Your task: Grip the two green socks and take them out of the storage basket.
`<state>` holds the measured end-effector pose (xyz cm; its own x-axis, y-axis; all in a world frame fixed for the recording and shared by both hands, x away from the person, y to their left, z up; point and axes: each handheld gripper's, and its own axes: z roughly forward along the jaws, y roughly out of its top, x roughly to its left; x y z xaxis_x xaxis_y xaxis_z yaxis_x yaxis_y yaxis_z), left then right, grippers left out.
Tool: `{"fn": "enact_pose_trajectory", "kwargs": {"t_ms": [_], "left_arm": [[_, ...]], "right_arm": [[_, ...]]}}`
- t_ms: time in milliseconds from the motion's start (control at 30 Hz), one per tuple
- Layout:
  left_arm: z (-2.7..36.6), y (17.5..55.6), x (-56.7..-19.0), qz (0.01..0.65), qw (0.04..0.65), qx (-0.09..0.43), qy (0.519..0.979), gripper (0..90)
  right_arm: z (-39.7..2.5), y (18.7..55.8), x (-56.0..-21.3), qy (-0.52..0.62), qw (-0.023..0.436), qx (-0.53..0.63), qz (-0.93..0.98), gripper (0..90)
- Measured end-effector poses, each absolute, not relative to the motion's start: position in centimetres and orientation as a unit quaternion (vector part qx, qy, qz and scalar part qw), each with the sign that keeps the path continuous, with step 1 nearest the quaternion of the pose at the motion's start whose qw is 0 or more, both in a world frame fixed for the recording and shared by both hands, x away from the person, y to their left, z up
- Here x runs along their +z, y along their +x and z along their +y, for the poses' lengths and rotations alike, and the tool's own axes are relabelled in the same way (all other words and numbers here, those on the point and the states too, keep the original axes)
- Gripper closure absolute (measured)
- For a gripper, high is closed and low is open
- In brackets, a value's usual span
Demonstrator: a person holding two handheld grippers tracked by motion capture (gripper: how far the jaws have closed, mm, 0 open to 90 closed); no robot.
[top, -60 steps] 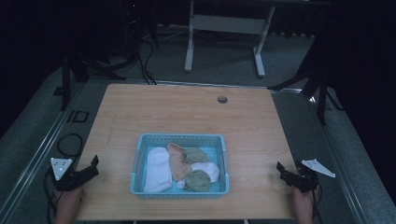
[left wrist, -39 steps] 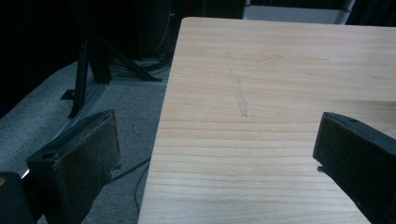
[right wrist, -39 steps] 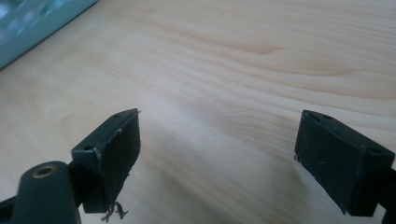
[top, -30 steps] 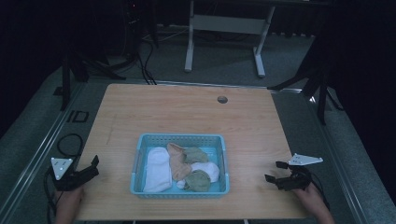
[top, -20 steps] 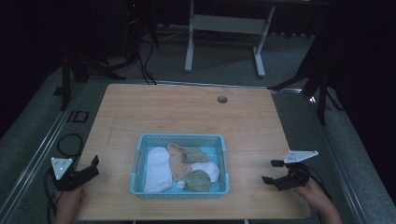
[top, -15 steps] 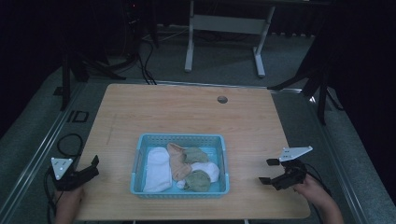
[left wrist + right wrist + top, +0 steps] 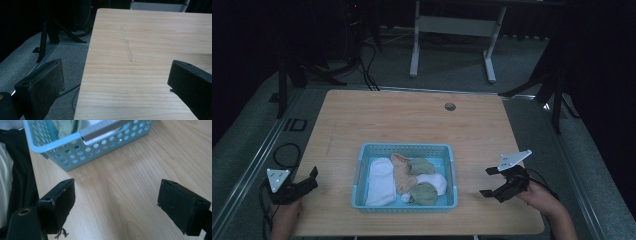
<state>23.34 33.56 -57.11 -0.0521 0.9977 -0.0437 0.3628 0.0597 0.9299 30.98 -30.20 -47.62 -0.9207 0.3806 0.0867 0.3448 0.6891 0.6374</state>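
Observation:
A light blue perforated basket sits near the front middle of the wooden table. It holds a white cloth, an orange one, two green ones and another white piece. My right gripper hovers open over the table to the right of the basket, jaws pointing toward it; its own view shows the basket's wall just beyond the jaws, with nothing between them. My left gripper rests open at the table's front left edge, empty.
A small round hole lies in the tabletop at the back right. Dark stands and cables surround the table on the grey floor. A white desk frame stands behind. Bare wood lies behind the basket.
My right gripper has moved from the table's front right edge leftward toward the basket and turned to face it. The left gripper has stayed put.

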Motion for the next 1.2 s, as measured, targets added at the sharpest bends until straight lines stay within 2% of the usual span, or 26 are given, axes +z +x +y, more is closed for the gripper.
{"fn": "enact_pose_trajectory", "kwargs": {"t_ms": [533, 967, 1200], "left_arm": [[33.6, 23.3, -57.1, 0.606, 0.402, 0.396, 0.561, 0.4], [33.6, 23.3, -57.1, 0.605, 0.404, 0.394, 0.561, 0.4], [33.6, 23.3, -57.1, 0.604, 0.404, 0.393, 0.563, 0.4]], "right_arm": [[-24.7, 31.2, -44.6, 0.129, 0.017, 0.306, 0.943, 14.6], [-20.6, 31.9, -43.7, 0.093, 0.007, 0.282, 0.955, 17.1], [-18.7, 32.3, -44.2, 0.086, -0.007, 0.274, 0.958, 21.4]]}}
